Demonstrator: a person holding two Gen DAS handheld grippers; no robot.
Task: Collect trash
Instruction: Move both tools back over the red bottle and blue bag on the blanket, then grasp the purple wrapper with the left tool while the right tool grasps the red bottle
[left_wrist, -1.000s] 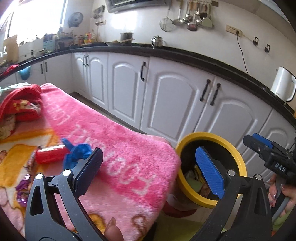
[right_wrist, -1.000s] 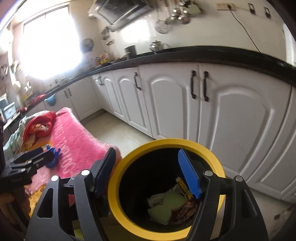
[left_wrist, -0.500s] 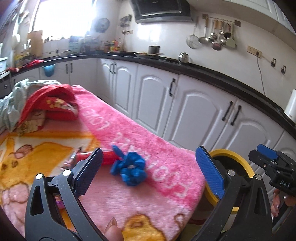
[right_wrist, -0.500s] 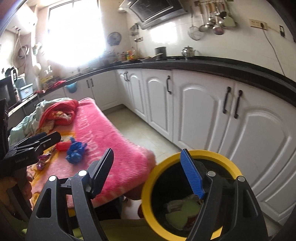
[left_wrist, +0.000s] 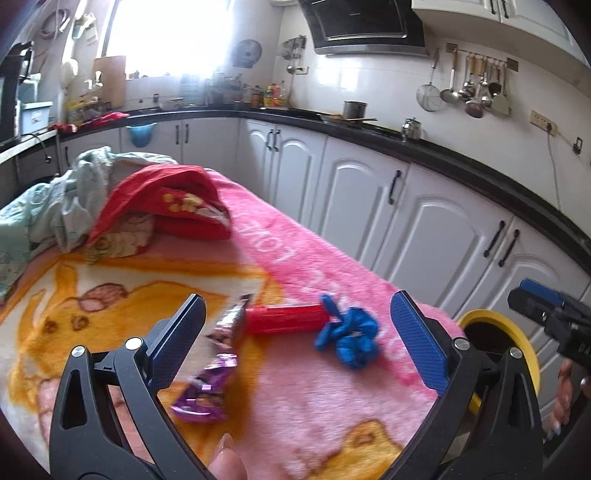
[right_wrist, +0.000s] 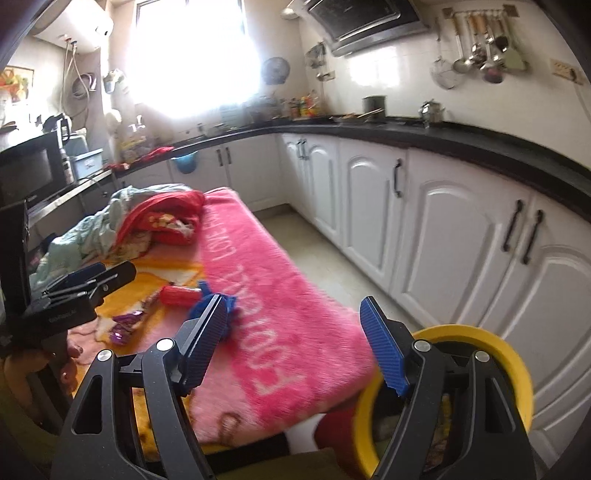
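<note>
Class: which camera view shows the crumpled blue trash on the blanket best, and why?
The left wrist view: the blue trash lies whole and unobstructed. In the right wrist view it is mostly hidden behind the right gripper's finger.

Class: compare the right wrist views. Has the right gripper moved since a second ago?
Yes. The right gripper, open and empty, has swung away from the yellow bin, which it was over, towards the pink blanket.

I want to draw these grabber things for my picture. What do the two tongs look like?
Both tongs match. The left tongs and right tongs have chunky black plastic arms with triangle-shaped holes and round silver screws. Their fingers carry flat blue pads with a ribbed, woven-looking texture. From the side, a blue piece sits on top and white letters mark the black body.
</note>
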